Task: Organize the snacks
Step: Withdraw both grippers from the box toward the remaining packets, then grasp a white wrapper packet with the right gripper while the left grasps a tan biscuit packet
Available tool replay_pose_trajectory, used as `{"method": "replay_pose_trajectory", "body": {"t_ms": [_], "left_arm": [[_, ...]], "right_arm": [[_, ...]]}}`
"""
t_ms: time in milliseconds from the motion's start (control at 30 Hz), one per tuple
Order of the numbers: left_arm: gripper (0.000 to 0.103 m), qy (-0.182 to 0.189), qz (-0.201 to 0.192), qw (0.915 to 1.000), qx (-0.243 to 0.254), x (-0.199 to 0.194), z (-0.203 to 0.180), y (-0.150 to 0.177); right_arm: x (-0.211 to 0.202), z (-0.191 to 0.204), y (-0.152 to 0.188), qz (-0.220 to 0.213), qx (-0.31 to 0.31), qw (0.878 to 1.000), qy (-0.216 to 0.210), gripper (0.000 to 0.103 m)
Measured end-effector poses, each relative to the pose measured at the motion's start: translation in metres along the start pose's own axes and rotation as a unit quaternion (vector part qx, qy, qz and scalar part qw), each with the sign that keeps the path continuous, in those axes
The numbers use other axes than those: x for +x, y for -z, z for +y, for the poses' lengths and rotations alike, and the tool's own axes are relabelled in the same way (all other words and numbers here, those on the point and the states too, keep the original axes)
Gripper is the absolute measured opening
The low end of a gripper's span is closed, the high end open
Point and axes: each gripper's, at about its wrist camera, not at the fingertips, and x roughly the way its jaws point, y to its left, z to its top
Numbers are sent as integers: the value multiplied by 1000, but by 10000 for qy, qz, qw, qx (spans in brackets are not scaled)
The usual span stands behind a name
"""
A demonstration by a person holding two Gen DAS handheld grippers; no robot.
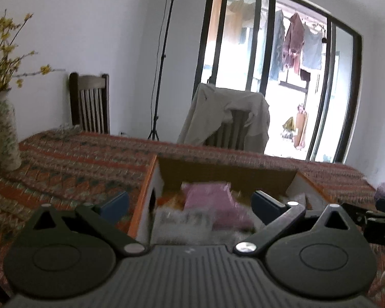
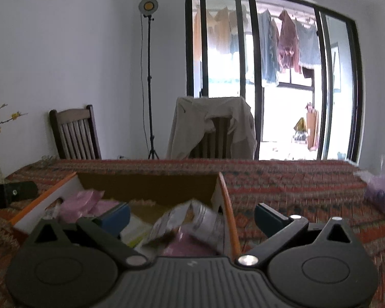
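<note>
The cardboard box (image 1: 225, 177) has brown inner walls and orange edges, and it stands open on the woven patterned tablecloth (image 1: 71, 172). Inside lie soft pink packets (image 1: 208, 197) and a crinkled silver packet (image 2: 200, 220). The left gripper (image 1: 190, 205) and the right gripper (image 2: 192, 217) both have blue fingers spread apart, holding nothing. Behind are a wooden chair (image 2: 75, 136), a lamp stand (image 2: 148, 77) and a window (image 2: 272, 77).

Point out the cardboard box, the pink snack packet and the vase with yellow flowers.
cardboard box (image 2: 146, 184), right wrist view, inner back wall.
pink snack packet (image 1: 208, 196), left wrist view, middle of its top face.
vase (image 1: 5, 133), left wrist view, middle of its body.
</note>
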Motion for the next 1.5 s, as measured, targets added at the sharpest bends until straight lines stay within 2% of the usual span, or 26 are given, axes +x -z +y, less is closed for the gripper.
{"method": "replay_pose_trajectory", "body": {"t_ms": [367,667,933,1133,1400,1500], "left_arm": [[103,-4,583,9983,-6,-31,29,46],[103,12,827,9966,-35,-42,47,75],[103,120,666,9976,-115,-48,50,80],[103,229,598,9978,-171,-50,51,80],[103,264,660,9970,-308,-48,55,79],[103,256,666,9969,-321,-48,55,80]], "right_arm": [[-33,22,44,600,-136,9979,-179,103],[-50,31,67,1063,-80,9941,-190,103],[-54,40,72,1262,-118,9916,-250,103],[-38,53,74,1487,-93,9885,-268,103],[-7,68,77,1804,-171,9831,268,103],[-9,68,80,1814,-232,9827,285,103]]}}
